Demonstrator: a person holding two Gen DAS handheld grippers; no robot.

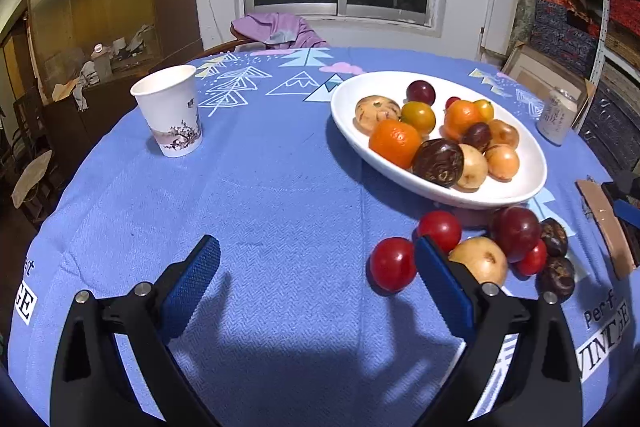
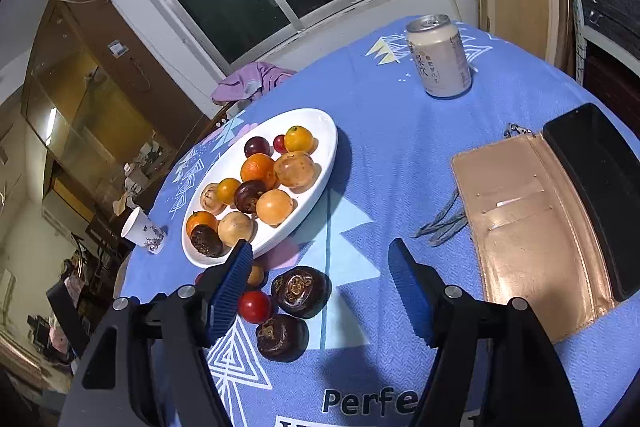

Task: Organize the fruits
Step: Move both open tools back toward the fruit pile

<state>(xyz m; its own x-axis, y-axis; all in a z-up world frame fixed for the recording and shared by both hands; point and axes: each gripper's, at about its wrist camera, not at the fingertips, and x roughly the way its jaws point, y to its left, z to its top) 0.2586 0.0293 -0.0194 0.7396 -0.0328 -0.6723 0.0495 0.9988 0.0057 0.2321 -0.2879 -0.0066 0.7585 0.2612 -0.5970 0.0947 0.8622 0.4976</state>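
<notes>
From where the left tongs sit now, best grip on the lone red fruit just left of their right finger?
Probably across its widest middle, coming down from above and the near side. The red fruit is round and smooth, so a pinch off-centre would likely squirt it out. It rests on the tablecloth, slightly apart from the fruit pile. The left tongs stand open and empty; shift them right first.

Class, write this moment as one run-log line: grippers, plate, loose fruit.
left gripper: open, empty | right gripper: open, empty | white plate: holds fruit | loose fruit: on blue tablecloth beside plate
</notes>
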